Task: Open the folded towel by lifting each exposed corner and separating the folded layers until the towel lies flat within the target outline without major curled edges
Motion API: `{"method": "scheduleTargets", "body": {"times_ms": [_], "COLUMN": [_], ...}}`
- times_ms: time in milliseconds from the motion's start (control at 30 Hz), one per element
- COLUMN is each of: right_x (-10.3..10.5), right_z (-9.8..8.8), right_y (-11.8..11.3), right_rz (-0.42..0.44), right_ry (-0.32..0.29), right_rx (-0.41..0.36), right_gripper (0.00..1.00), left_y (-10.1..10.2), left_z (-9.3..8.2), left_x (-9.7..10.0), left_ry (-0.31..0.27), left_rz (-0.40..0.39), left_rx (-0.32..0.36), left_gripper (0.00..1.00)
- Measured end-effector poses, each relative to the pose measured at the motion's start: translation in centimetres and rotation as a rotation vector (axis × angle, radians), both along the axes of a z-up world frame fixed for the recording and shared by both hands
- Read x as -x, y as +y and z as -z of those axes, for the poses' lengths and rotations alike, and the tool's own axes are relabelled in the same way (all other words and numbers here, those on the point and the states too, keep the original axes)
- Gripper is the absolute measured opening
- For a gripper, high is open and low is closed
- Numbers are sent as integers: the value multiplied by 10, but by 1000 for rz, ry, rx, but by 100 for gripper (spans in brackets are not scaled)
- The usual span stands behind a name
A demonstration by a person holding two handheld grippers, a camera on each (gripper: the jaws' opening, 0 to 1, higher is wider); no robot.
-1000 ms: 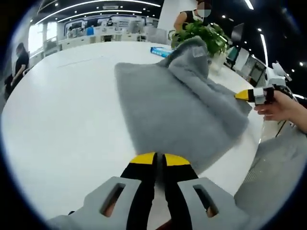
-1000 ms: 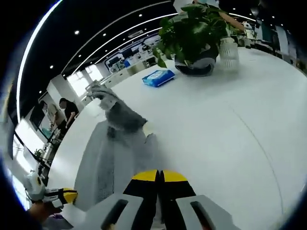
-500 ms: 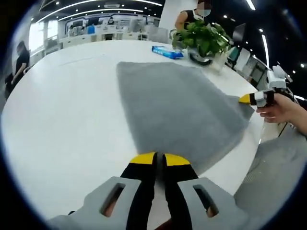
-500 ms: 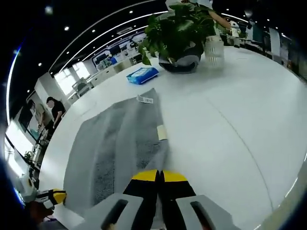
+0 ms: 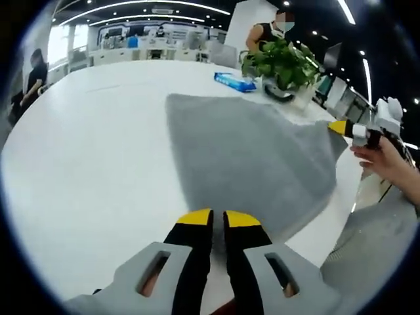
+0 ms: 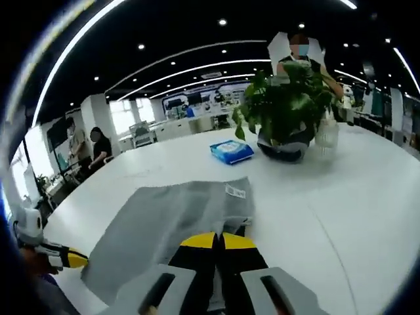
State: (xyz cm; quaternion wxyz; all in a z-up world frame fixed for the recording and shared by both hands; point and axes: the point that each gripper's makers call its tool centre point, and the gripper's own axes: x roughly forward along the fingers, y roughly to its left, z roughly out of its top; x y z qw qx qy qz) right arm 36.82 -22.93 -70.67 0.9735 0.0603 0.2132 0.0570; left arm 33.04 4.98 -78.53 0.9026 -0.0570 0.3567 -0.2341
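While a person in dark clothes stands at the far left edge of the left gripper view, the white worktop spreads across the left and middle of the frame. At bottom centre the left hand-held gripper has its yellow-tipped jaws nearly together, with a thin gap, set at the near corner of the grey towel; whether they pinch cloth cannot be told. The towel lies opened out across centre and right, its right corner raised slightly where the right hand-held gripper meets it at the right edge, carried by a hand. A blue packet and a potted plant sit at upper centre-right. In the right gripper view, the left hand-held gripper shows at lower left by the towel's corner; the towel spreads from lower left to centre, a small label near its upper right edge. The right hand-held gripper at bottom centre has jaws closed on the towel's near edge. The packet and plant stand centre-right.
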Motion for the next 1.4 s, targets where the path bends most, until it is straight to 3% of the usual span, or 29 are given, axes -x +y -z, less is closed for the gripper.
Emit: {"method": "scheduleTargets", "body": {"times_ms": [133,367,567,933,1400], "right_x": [-2,-3,-1,2,23], "right_z": [-3,-13,-16,-21,-6], "right_y": [10,39,67,99,164], "right_rz": [-47,-134,-226,-315,-516], "right_ry": [-18,-71,-88,-108,-89], "right_rx": [90,93,113,130,193], "right_gripper": [0,0,0,0,0], "left_y": [-3,-10,-15,-19,-15], "left_z": [-4,-8,-13,-22,-33], "left_x": [-1,-1,-3,-5,-10], "left_ry": [-8,-24,-49,-65,-48], "left_rz": [-4,16,30,24,-48], "left_rx": [31,54,65,125,265], "left_gripper": [6,6,6,6,6]}}
